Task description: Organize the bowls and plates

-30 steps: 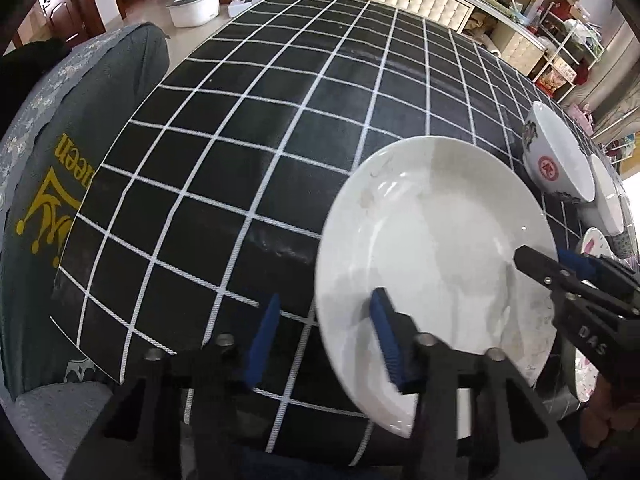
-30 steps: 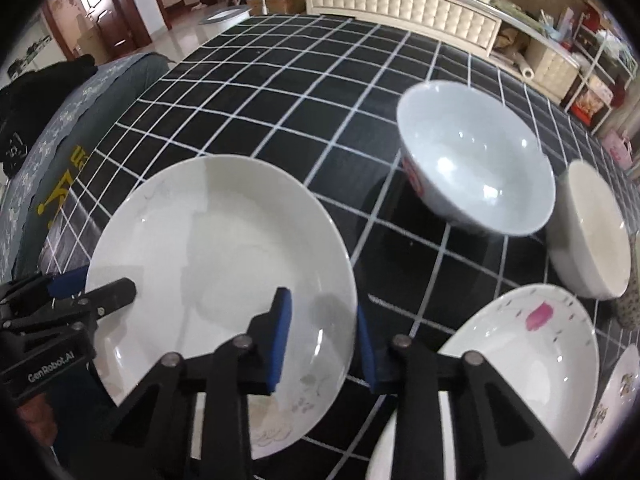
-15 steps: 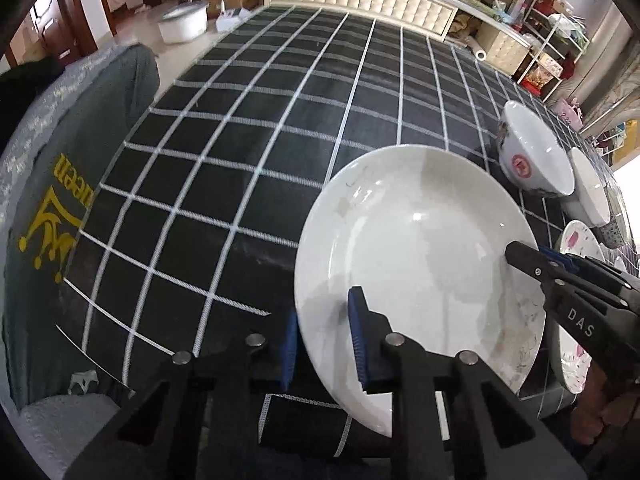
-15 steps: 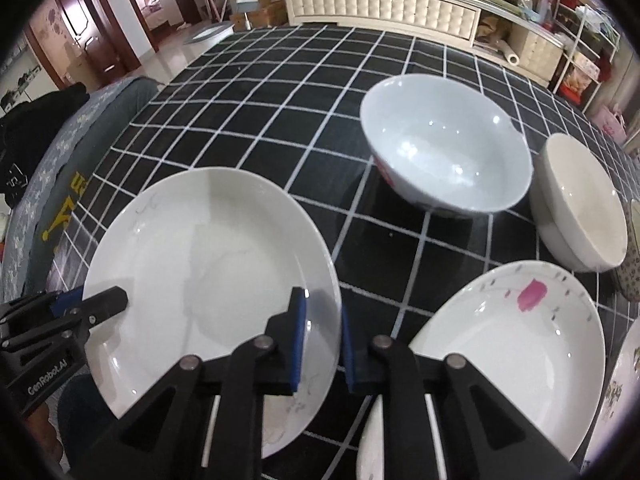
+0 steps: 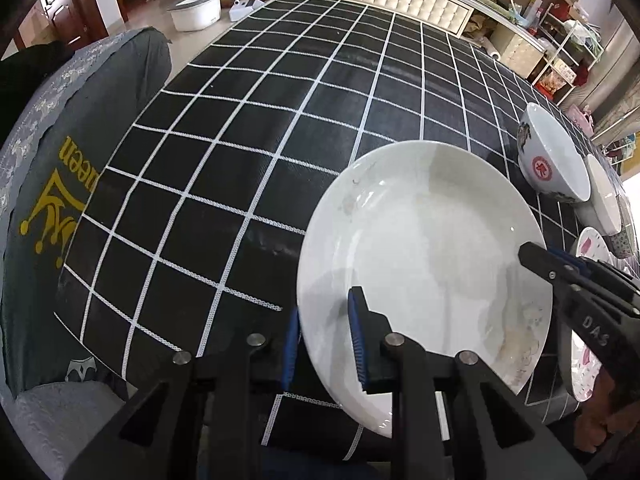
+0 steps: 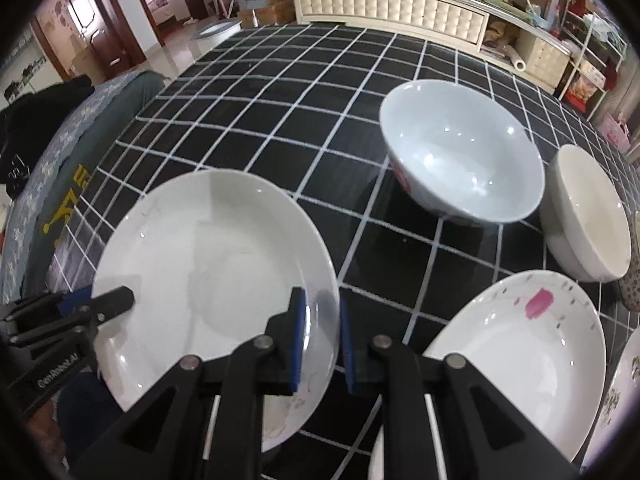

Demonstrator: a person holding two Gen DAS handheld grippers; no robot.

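Observation:
A plain white plate (image 5: 424,264) (image 6: 212,264) lies near the front edge of the black grid-cloth table (image 5: 280,100). My left gripper (image 5: 324,340) is shut on the plate's left rim, one blue pad above it and one below. On the opposite rim my right gripper (image 6: 322,336) is shut the same way. Each gripper also shows in the other's view: the right gripper (image 5: 560,268) and the left gripper (image 6: 100,304). I cannot tell whether the plate is off the cloth.
A large white bowl with a red emblem (image 6: 460,152) (image 5: 554,164) stands behind the plate, a cream bowl (image 6: 588,216) to its right. A pink-marked plate (image 6: 520,344) lies right of my right gripper. A grey chair cover (image 5: 60,200) hangs off the table's left.
Both grippers' jaws, open around the plate's rim a second ago, have shut onto it. Over the last half second they have held still.

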